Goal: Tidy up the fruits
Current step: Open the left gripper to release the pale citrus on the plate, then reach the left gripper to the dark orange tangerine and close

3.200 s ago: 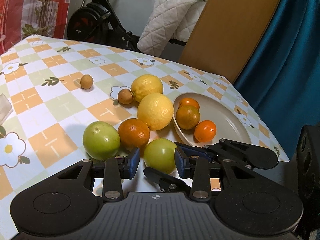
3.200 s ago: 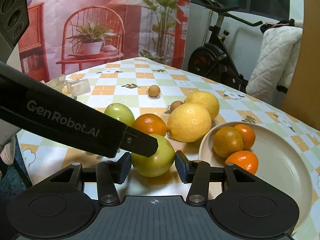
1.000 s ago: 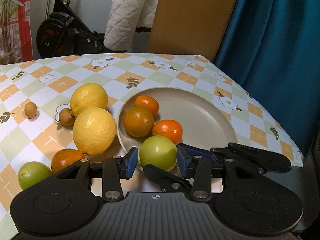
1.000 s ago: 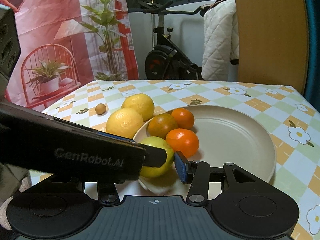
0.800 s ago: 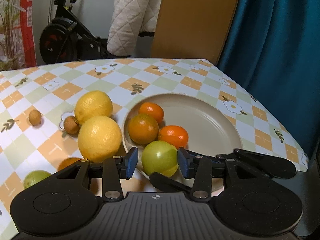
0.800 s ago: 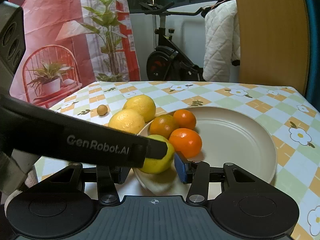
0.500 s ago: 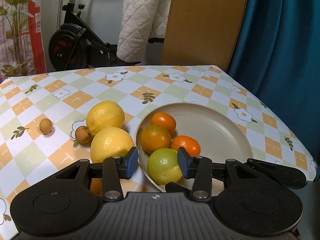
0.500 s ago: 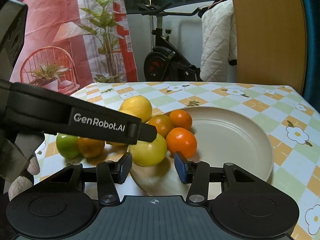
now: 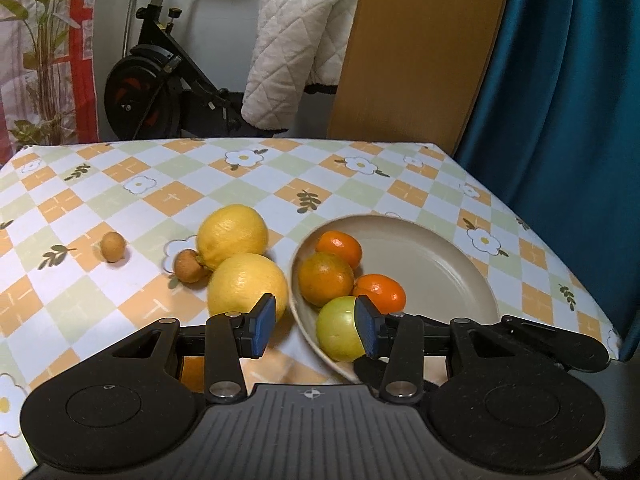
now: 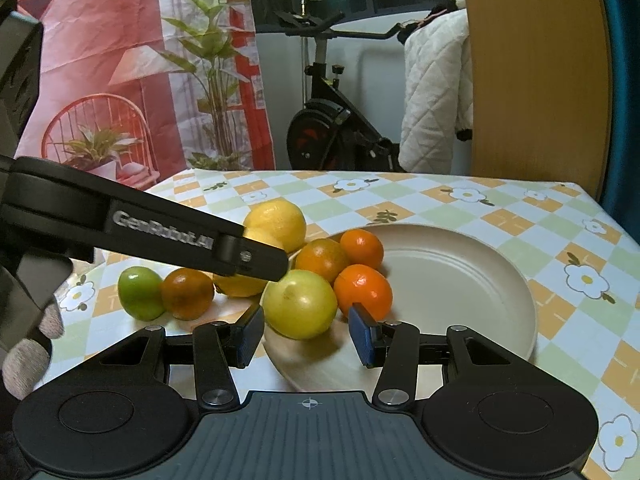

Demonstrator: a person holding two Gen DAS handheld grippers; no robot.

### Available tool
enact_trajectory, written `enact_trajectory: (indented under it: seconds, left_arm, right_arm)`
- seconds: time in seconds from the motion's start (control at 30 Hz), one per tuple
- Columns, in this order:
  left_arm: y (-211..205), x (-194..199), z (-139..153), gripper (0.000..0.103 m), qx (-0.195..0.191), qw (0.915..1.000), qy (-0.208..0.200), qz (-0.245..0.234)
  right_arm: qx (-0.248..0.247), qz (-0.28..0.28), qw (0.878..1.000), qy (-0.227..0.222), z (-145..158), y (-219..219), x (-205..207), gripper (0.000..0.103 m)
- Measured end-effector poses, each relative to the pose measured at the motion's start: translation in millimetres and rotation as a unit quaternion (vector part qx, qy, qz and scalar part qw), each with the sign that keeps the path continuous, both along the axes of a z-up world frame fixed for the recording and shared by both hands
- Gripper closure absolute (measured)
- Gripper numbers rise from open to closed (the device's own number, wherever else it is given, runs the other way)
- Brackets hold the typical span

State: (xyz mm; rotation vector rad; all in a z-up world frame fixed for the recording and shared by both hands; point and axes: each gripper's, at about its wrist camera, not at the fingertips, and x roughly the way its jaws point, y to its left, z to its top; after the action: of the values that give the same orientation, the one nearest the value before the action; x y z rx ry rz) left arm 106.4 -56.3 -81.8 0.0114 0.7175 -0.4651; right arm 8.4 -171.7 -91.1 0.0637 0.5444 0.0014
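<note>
Hovering low over the plate [image 10: 516, 304], both claws agape, right claw [image 10: 306, 334] loosely bracketing the green fruit [image 10: 300, 304].

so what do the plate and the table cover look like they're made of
Plate: likely glazed ceramic or melamine; smooth beige surface with a soft sheen and a moulded ring inside the rim. Which of the two, the look leaves open.
Table cover: probably wipe-clean vinyl or oilcloth; printed checks and flowers, lying flat with a faint gloss and no visible weave.
</note>
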Motion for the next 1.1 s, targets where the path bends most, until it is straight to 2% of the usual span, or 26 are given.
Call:
enact_trajectory:
  seconds: [0.2,0.6,0.87,1.1]
  left_arm:
    - [36,-9,8,0.057,-0.019,0.9997,-0.003,0.017]
    - [109,-18,14,0.057,-0.033,0.9977,0.002,0.059]
    - [115,-15,5,0.057,-0.050,0.9975,0.007,0.050]
    - [109,-1,-2,0.057,-0.070,0.9971,0.011,0.030]
  right_arm:
    - [-0.008,0.011,1.000,-0.004,5,9,-4,0.059]
    - [-0.027,0.036,0.999,0.001,9,36,-4,0.059]
    - [-0.044,0.057,0.997,0.017,6,54,4,0.059]
    - [-0.061,0.076,0.995,0.029,2,72,29,0.060]
